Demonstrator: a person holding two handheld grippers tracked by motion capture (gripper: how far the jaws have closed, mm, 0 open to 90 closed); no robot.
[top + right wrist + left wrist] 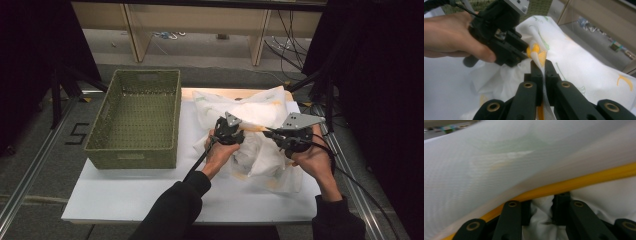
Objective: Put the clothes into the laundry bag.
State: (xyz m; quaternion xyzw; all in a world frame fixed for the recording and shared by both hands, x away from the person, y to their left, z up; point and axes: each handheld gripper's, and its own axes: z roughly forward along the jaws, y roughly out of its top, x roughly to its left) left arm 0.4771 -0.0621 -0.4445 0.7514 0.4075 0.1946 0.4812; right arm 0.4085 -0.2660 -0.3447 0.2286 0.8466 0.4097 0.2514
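Observation:
A white cloth [252, 107] with a yellow trim and faint green and yellow prints lies crumpled on the white board [145, 195]. My left gripper [244, 132] is shut on a bunch of this cloth [499, 170]; white fabric fills the gap between its jaws [542, 206], with the yellow trim [574, 182] running just beyond them. My right gripper [271, 133] is shut on a narrow fold of the cloth [579, 62], which stands pinched between its jaws [543, 72]. The left gripper [525, 51] sits close ahead of it, and between the two the cloth is taut.
A green woven basket [172, 112] stands on the left part of the board, with nothing in it. Wooden shelf legs [135, 35] and loose cables [287, 47] are on the floor behind. Dark curtains hang on both sides, and metal rails [30, 170] run along the board.

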